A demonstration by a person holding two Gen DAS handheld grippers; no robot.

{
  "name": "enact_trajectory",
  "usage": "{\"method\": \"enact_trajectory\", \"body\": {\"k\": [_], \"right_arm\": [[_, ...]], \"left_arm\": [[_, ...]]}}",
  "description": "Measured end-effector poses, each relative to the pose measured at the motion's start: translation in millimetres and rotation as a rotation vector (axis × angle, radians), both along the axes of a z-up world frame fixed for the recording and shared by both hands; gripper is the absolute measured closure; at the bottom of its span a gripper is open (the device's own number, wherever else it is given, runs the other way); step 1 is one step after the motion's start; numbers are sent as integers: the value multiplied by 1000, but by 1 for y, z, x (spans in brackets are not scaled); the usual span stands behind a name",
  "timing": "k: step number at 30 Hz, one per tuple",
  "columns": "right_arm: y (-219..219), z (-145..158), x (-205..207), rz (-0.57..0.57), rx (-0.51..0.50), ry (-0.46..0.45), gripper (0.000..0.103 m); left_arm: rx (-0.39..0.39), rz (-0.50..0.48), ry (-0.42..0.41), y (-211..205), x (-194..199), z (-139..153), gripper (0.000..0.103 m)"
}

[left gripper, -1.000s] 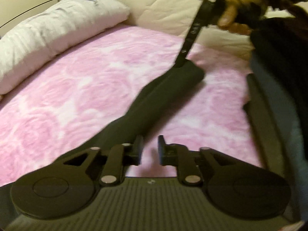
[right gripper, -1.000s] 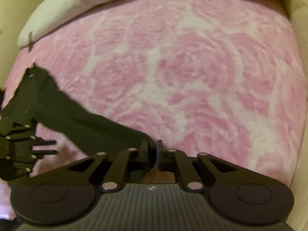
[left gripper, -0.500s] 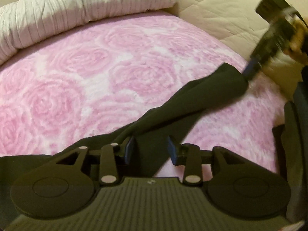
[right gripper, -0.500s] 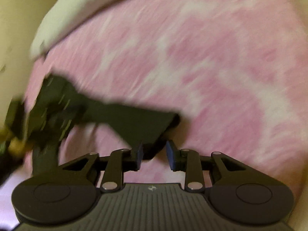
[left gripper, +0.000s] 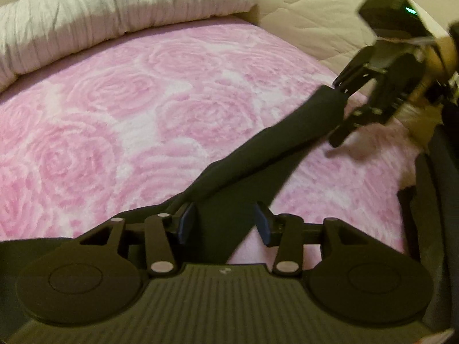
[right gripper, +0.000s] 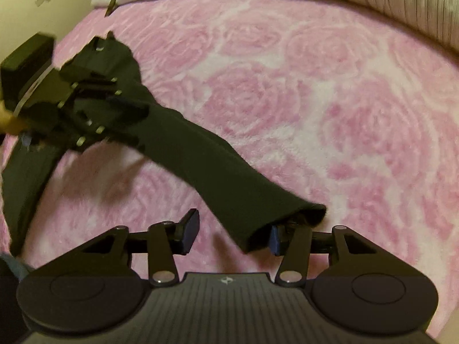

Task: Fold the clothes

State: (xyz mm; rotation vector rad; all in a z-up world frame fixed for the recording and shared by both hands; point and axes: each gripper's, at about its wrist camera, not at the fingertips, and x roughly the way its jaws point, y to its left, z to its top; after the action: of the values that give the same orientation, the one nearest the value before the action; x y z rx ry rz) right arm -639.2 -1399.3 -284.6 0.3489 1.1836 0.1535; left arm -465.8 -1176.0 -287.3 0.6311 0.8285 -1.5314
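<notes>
Compared with the frame half a second before, both sets of jaws were found wider apart. The left gripper (left gripper: 222, 222) was seen spread wide, with the black garment (left gripper: 275, 146) running between its blue pads (left gripper: 186, 223) but gripped by neither. The right gripper (right gripper: 229, 233) was likewise seen wide open; the garment's end (right gripper: 287, 215) was found lying across the right pad, the left pad standing clear of it. A grip was not observed on either side. The motion blur recorded earlier in the right wrist view was largely gone, and the pink blanket (right gripper: 315, 100) was shown sharply.

The garment was laid as a long dark band across the rose-patterned blanket, stretched from one gripper to the other. In the right wrist view, a second dark strip (right gripper: 25, 177) was noted hanging below the left gripper (right gripper: 71, 109) at the frame's left edge.

In the left wrist view, the right gripper (left gripper: 347, 109) was seen at the garment's far end, held by a hand (left gripper: 439, 57) that was blurred. A striped white pillow (left gripper: 114, 20) was noted at the head of the bed and a cream quilt (left gripper: 309, 8) beside it. Dark fabric (left gripper: 436, 200) was observed along the right edge; its nature could not be determined.
</notes>
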Motion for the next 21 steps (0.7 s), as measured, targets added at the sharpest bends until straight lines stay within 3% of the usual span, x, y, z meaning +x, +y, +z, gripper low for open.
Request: {"method": "enact_trajectory", "body": {"k": [2,9,13,18,21], "right_arm": [[-7,-8,5,-39,103,62,95],[-39,-1,-16,-144,444,219,99],[-34,-13,-22,-126,399,328,102],[-29,-25,-31,-120,348,430,100],[-27,-25,-32,-148,281,429,85]], "left_arm": [[-4,-26,-25,4,-3,4,59],[-10,-121,-95,32,-16,19,51],[15,-182,-128,44,-29,15,42],[71,-227,-121,53,-45,-3,42],[104,-242,-98,54,-51,-12,42]]}}
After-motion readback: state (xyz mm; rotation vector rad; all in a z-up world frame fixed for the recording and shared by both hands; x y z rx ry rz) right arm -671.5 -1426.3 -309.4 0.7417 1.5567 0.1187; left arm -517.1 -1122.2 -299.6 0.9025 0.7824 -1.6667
